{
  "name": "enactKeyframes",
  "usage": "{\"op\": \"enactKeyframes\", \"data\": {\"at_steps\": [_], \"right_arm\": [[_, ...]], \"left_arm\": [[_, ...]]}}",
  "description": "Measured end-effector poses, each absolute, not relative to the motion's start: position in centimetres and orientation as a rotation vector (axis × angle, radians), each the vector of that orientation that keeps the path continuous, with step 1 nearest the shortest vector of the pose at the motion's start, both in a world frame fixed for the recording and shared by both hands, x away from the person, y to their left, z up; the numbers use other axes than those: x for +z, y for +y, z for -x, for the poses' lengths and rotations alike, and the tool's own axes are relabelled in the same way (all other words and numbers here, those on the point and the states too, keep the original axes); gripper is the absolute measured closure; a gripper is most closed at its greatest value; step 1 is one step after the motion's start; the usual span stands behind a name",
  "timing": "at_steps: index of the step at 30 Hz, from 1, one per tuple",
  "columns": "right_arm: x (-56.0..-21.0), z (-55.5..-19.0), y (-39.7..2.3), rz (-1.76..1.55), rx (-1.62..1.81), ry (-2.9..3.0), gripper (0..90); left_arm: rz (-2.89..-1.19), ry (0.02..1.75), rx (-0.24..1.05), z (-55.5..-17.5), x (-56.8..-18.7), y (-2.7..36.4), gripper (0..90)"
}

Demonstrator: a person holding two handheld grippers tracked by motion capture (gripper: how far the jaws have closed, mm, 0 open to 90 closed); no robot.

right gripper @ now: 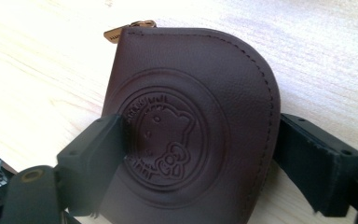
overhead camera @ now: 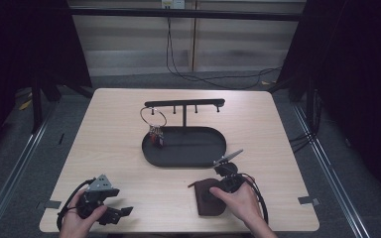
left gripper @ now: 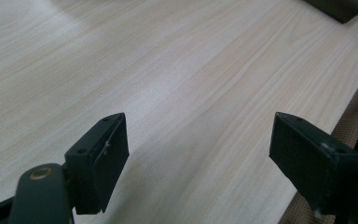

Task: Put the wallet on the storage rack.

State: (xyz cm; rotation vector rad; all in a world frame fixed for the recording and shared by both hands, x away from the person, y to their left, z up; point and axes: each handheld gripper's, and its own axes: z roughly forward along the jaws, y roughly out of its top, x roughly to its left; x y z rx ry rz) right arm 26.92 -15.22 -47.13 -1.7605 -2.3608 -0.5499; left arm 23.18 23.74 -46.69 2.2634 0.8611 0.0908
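Observation:
A brown leather pouch with an embossed round emblem lies flat near the table's front edge. In the right gripper view the pouch lies between the jaws, its brass zipper pull at the far end. My right gripper is open: one jaw hangs over the pouch's face, the other stands just off its curved edge. From above, the right gripper sits over the pouch under a hand. My left gripper is open at the front left, with bare wood between its fingers.
A black oval tray sits mid-table with a hook stand rising from it. A key ring with keys hangs at the stand's left end. Pale tabletop lies between the tray and the left gripper.

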Motion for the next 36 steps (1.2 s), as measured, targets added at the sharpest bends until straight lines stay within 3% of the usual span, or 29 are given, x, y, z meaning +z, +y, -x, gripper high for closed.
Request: {"op": "enactKeyframes", "data": {"at_steps": [6, 8, 9, 11, 16, 21, 30, 31, 36], "right_arm": [[-47.0, -26.8, -15.1, 1.764, -0.587, -2.374, 19.8], [-46.8, -26.8, -15.2, 1.776, -0.601, -2.371, 25.1], [-46.7, -26.9, -15.4, 1.782, -0.614, -2.367, 30.1], [-45.8, -27.3, -16.1, 1.798, -0.673, -2.333, 55.9], [-45.8, -27.8, -16.2, 1.786, -0.641, -2.329, 56.8], [-44.9, -28.1, -16.4, 1.77, -0.655, -2.329, 69.7], [-43.7, -28.0, -15.9, 1.711, -0.652, -2.434, 73.6], [-43.5, -28.0, -16.0, 1.702, -0.659, -2.424, 77.7], [-42.3, -28.1, -16.1, 1.673, -0.643, -2.462, 81.2]], "left_arm": [[-2.289, 0.887, 0.116, -23.4, -46.8, 23.8, 19.6], [-2.294, 0.891, 0.118, -23.5, -46.9, 23.9, 19.7], [-2.292, 0.89, 0.117, -23.5, -46.9, 23.9, 19.7], [-2.285, 0.888, 0.119, -23.5, -46.8, 23.9, 19.7], [-2.286, 0.884, 0.116, -23.5, -46.8, 24.0, 19.7], [-2.288, 0.877, 0.107, -23.5, -46.9, 23.9, 19.7], [-2.294, 0.882, 0.107, -23.5, -47.0, 23.8, 19.7], [-2.294, 0.882, 0.107, -23.5, -47.0, 23.8, 19.7], [-2.294, 0.879, 0.105, -23.5, -47.0, 23.8, 19.7]]}}
